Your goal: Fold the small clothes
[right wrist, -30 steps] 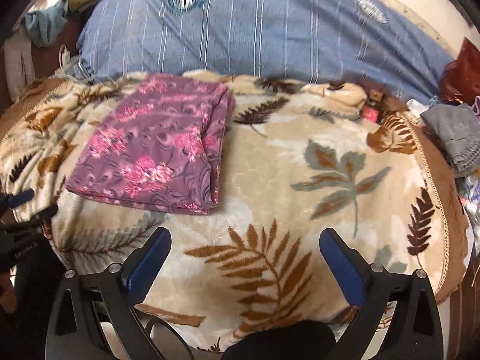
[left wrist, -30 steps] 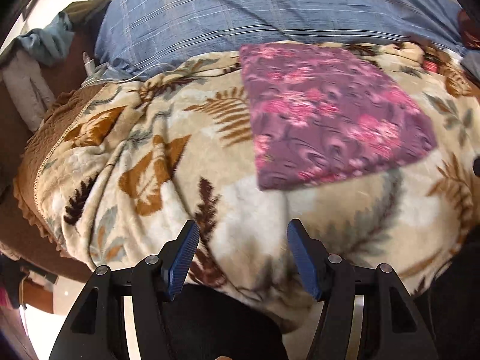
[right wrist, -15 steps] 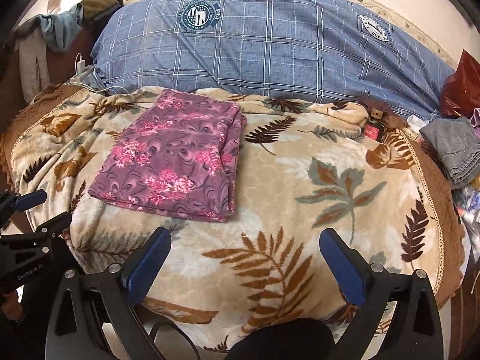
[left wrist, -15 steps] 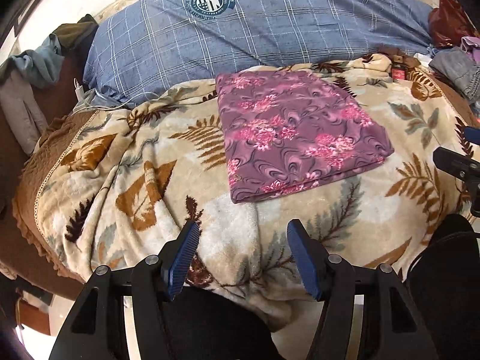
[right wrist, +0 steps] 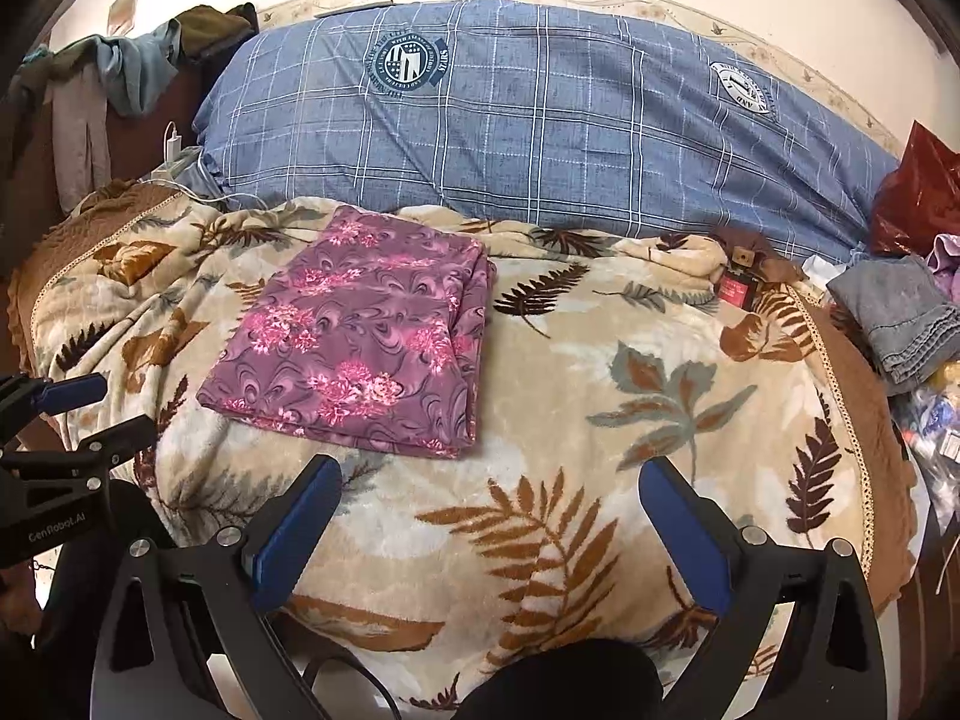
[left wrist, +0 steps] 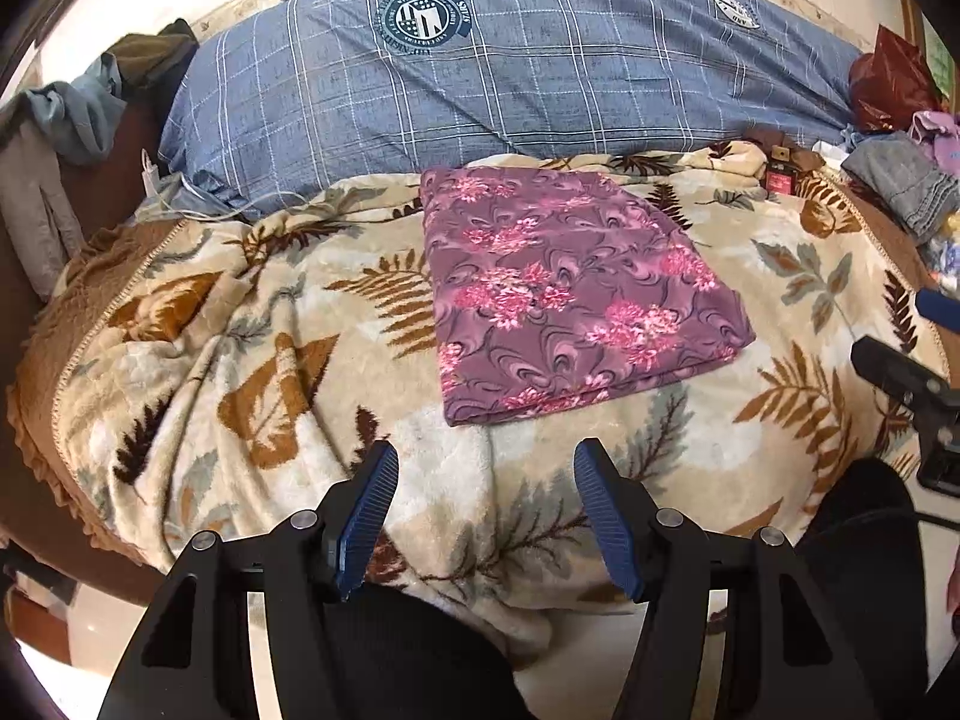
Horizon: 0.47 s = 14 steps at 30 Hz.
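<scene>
A purple floral cloth [left wrist: 570,288] lies folded into a flat rectangle on the leaf-patterned blanket [left wrist: 240,348]; it also shows in the right wrist view [right wrist: 366,336]. My left gripper [left wrist: 486,510] is open and empty, held back over the bed's near edge, short of the cloth. My right gripper [right wrist: 486,534] is open wide and empty, near the front edge, to the right of the cloth. The right gripper also shows at the right edge of the left wrist view [left wrist: 906,372], and the left gripper at the left edge of the right wrist view [right wrist: 66,420].
A large blue checked pillow [right wrist: 528,114] lies along the back. Folded grey jeans [right wrist: 900,318], a red bag [right wrist: 918,192] and a small red box [right wrist: 735,288] sit at the right. Clothes [right wrist: 120,72] hang at the back left, with a white charger cable [right wrist: 174,150].
Both grippers have drawn back and up from the bed, so the folded cloth looks smaller and farther. The cloth has not moved. Both grippers stay open.
</scene>
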Available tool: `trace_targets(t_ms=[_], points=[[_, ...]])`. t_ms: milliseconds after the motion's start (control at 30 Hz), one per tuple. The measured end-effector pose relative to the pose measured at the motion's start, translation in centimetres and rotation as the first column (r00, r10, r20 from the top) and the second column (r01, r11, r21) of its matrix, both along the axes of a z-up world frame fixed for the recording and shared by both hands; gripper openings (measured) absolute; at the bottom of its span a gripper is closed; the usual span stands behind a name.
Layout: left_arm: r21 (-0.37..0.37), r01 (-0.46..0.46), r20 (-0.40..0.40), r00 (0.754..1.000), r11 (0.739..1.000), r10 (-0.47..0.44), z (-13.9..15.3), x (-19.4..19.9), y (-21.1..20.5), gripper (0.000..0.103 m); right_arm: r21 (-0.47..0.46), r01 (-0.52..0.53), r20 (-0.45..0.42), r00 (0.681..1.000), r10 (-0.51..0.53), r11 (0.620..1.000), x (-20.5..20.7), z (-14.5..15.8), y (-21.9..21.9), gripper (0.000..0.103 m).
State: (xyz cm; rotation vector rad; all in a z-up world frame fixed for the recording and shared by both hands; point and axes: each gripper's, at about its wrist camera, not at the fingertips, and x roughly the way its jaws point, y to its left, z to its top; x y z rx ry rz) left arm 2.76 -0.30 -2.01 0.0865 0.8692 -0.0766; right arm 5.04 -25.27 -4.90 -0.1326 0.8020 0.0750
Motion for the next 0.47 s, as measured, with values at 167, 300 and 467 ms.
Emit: trace_targets(t_ms=[167,300,467], points=[[-0.028,-0.008,0.002,1.000,1.000,0.008,0.47,0.69,0.01,0.061,-0.013,0.009,-0.007,1.000,-0.009,1.000,0.08,-0.25,-0.05,0.101],[-0.039,-0.023,-0.004,1.000,0.999,0.023,0.72,1.00,-0.04,0.061,-0.011,0.015,-0.015,1.000,-0.016,1.000,0.42,-0.22,-0.16,0.101],[-0.040,-0.047,-0.002,0.999,0.998,0.047,0.90,1.15,-0.14,0.061,-0.024,0.019,-0.017,1.000,-0.019,1.000,0.59,-0.26,-0.19,0.101]])
